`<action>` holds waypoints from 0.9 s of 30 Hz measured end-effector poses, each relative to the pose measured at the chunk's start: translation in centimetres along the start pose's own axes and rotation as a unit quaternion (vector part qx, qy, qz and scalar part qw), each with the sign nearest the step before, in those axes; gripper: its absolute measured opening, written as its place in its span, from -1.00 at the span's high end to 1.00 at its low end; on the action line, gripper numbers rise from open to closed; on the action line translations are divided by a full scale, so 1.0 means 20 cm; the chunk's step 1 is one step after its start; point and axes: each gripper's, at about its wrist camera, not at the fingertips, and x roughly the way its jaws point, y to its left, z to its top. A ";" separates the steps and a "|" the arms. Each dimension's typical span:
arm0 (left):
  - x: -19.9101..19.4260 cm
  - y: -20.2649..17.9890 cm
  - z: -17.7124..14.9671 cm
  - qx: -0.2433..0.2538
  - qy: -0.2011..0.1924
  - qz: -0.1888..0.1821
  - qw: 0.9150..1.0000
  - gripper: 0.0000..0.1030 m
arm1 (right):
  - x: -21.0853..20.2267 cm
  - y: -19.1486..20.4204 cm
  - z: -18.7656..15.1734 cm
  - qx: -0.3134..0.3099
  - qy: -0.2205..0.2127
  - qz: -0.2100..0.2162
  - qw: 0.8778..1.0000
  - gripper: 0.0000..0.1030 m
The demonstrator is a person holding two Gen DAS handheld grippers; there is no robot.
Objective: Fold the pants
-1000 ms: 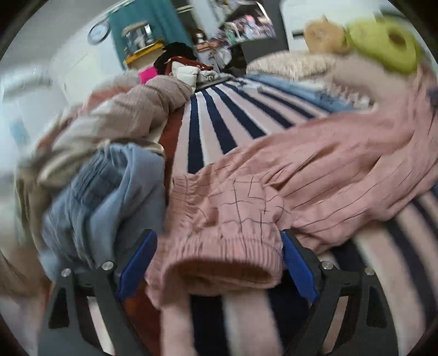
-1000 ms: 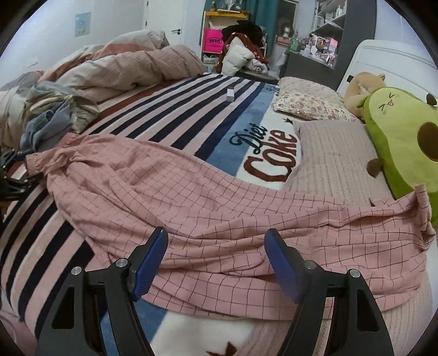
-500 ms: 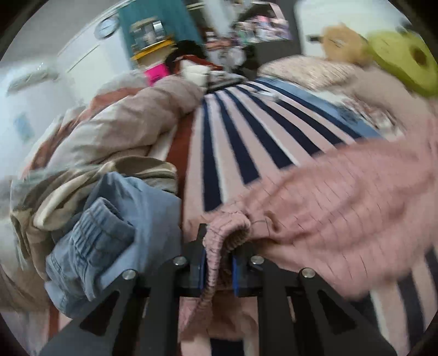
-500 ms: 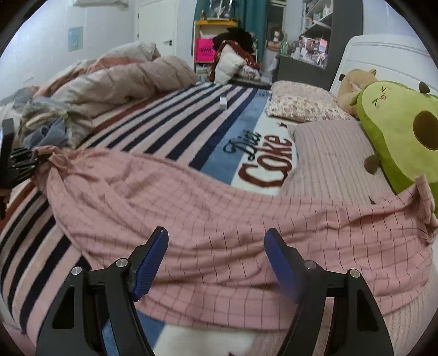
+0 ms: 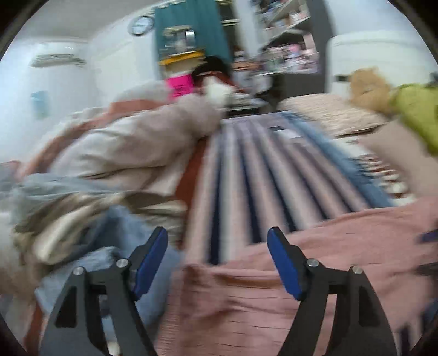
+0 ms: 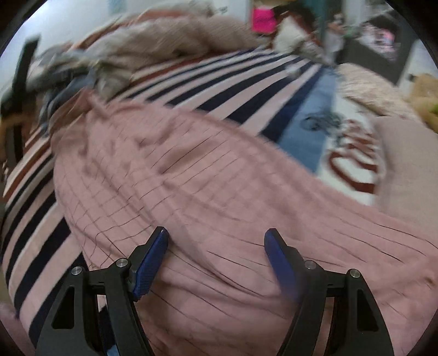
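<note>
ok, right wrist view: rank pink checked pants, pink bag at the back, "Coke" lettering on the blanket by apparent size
Largest to smallest as they look:
1. pink checked pants, filling most of the frame, though nearest the camera
2. Coke lettering
3. pink bag, far away and cut by the top edge, so its true size is unsure

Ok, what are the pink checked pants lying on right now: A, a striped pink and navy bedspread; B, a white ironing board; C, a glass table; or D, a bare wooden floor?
A: the pink checked pants are spread across the striped pink and navy bedspread, whose stripes show beyond the fabric in both wrist views.
</note>
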 end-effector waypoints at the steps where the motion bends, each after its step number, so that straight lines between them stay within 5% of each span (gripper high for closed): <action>1: -0.01 -0.02 -0.01 0.000 -0.001 -0.025 1.000 -0.39 | 0.02 0.01 0.00 -0.006 0.006 0.003 1.000 -0.14; 2: -0.01 -0.03 -0.03 -0.001 -0.001 -0.044 0.999 -0.39 | 0.03 0.02 -0.01 -0.014 0.012 0.005 1.000 0.07; 4: 0.00 -0.06 -0.08 -0.003 -0.002 -0.070 0.998 -0.39 | 0.02 0.06 -0.02 -0.031 0.014 -0.003 0.999 0.86; 5: 0.01 -0.07 -0.11 -0.003 -0.001 -0.080 0.997 -0.39 | 0.02 0.08 -0.03 -0.038 0.013 -0.018 0.999 0.95; 17: 0.08 -0.15 -0.21 0.033 0.000 -0.091 0.995 -0.39 | -0.10 -0.08 0.26 0.024 -0.067 -0.137 0.988 1.00; 20: 0.12 -0.13 -0.22 0.027 0.007 -0.069 0.997 -0.39 | -0.08 -0.11 0.30 0.027 -0.074 -0.171 0.982 1.00; 24: 0.15 -0.08 -0.24 0.028 0.010 0.019 0.999 -0.39 | 0.00 -0.19 0.32 0.047 -0.068 -0.209 0.974 0.99; 27: 0.13 -0.02 -0.23 0.012 0.002 0.018 1.000 -0.49 | 0.06 -0.25 0.30 0.059 -0.053 -0.207 0.975 0.96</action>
